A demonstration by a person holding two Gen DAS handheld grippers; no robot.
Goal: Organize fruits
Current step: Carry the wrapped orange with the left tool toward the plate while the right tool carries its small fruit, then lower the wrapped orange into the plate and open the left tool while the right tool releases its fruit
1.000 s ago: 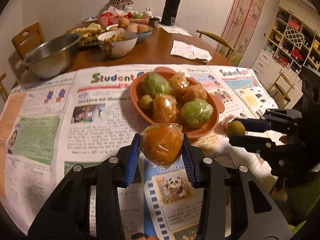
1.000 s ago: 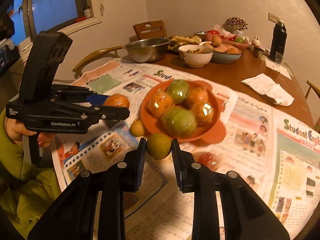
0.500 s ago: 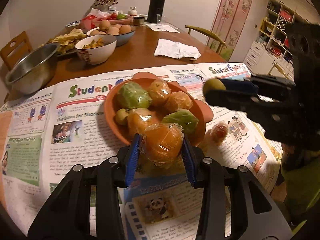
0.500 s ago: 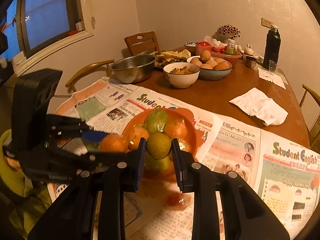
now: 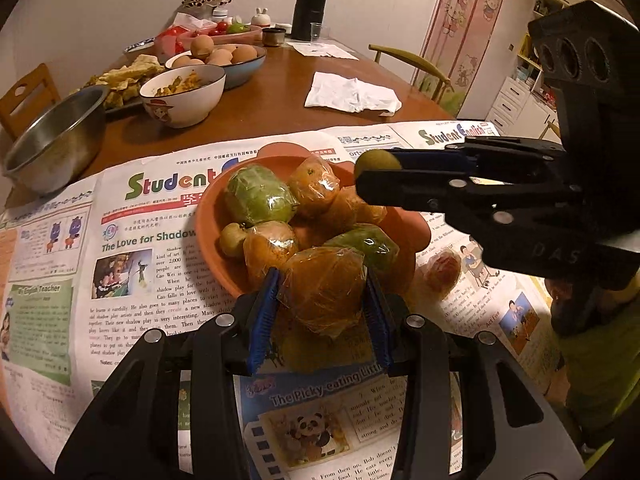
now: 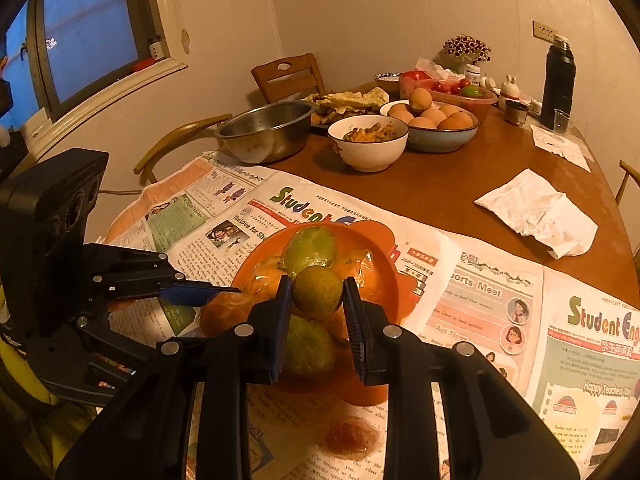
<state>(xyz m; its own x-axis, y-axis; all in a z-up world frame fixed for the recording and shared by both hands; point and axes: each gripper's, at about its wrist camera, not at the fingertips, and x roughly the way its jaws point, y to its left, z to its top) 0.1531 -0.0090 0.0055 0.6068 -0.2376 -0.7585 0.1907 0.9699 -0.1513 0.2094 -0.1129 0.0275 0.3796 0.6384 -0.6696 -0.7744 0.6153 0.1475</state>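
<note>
Left gripper (image 5: 322,304) clamped a wrapped orange (image 5: 324,292) at the orange bowl (image 5: 208,216) rim; right gripper (image 6: 316,300) pinched a small green fruit (image 6: 317,291) above it. Bowl held wrapped fruits.

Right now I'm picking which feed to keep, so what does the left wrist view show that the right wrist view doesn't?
Only the left wrist view: the left gripper clamping a wrapped orange, a doorway curtain and shelves.

Only the right wrist view: the window and the right gripper head-on, shut on a small green fruit.

Both: the orange bowl, newspapers, one loose wrapped fruit.
</note>
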